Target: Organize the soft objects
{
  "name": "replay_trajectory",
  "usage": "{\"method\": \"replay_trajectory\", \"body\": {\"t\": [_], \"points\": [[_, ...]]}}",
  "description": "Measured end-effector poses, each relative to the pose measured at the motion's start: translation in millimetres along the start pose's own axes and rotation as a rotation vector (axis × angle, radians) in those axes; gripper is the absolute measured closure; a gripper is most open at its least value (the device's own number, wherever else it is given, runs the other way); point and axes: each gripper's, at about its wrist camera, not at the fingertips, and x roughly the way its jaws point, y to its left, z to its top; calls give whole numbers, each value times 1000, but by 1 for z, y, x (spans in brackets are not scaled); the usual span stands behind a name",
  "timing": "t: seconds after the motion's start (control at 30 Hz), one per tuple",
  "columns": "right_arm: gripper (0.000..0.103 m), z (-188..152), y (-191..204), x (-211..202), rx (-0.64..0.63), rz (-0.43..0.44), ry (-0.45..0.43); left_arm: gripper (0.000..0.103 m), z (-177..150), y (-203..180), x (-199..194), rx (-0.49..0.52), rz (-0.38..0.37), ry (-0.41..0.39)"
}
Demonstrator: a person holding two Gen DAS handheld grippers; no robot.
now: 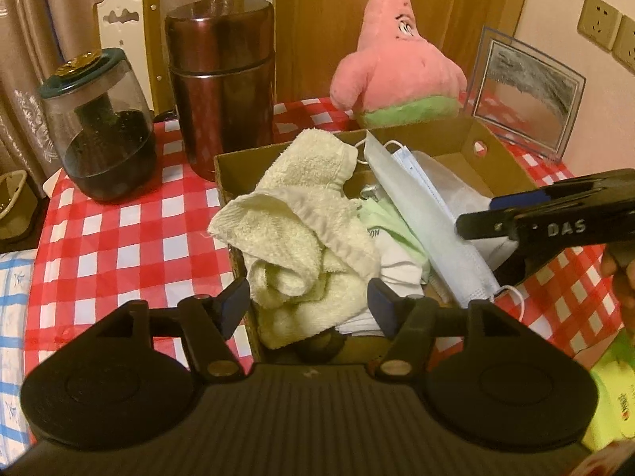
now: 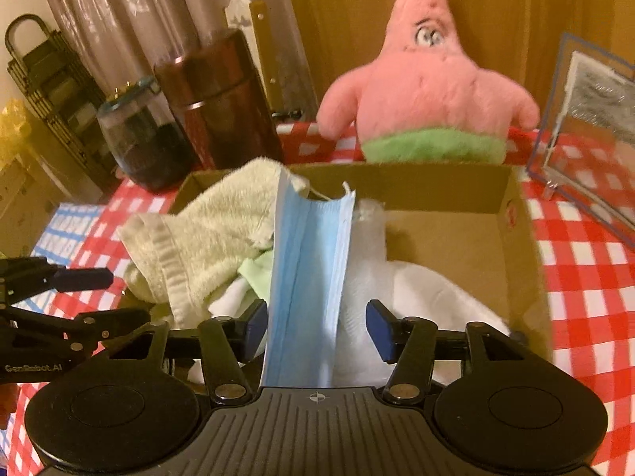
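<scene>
Left wrist view: the left gripper (image 1: 309,304) is hanging spread and empty over one cream terry towel (image 1: 301,234) spilling past the brown cardboard box's (image 1: 501,158) 9 o'clock rim. Right wrist view: the right gripper (image 2: 315,327) is standing released around one blue pleated face mask (image 2: 307,273), with bare box floor lying toward 2 o'clock, and one pink plush starfish (image 2: 428,79) sitting at 12 o'clock.

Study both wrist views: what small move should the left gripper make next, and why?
Probably close the left gripper on the cream towel. Its jaws stand open around the towel's lower folds, which spill over the cardboard box rim, while the pink plush sits outside.
</scene>
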Motion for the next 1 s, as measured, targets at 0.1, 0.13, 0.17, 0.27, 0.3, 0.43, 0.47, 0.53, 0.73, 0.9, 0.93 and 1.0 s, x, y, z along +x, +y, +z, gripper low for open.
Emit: {"method": "replay_trajectory", "body": {"t": [0.1, 0.13, 0.17, 0.27, 0.3, 0.43, 0.47, 0.53, 0.73, 0.9, 0.93, 1.0], "points": [[42, 3, -3, -16, 10, -1, -23, 37, 1, -1, -11, -7, 2, -10], [42, 4, -3, -21, 13, 0, -26, 36, 1, -3, -15, -7, 6, -14], [41, 4, -4, -25, 17, 1, -29, 32, 1, -4, -19, -7, 12, -18], [40, 3, -5, -42, 32, -1, -30, 27, 0, -7, -30, -11, 20, -18], [39, 2, -5, -47, 39, -3, -28, 24, -1, -9, -34, -12, 24, -19], [33, -5, 0, -67, 33, -20, -21, 15, -5, -16, -54, -10, 50, -44], [31, -7, 0, -71, 37, -27, -19, 14, -6, -18, -59, -11, 58, -48], [28, -12, 0, -79, 49, -30, -13, 11, -9, -21, -70, -16, 69, -51], [24, -30, 11, -114, 39, -46, -2, 1, -20, -29, -104, -30, 87, -64], [24, -44, 23, -147, 29, -48, -18, 0, -30, -36, -135, -20, 110, -75], [24, -46, 27, -154, 23, -50, -17, 0, -33, -37, -142, -26, 109, -79], [24, -53, 33, -166, 7, -57, -19, 0, -39, -40, -157, -41, 102, -86]]}}
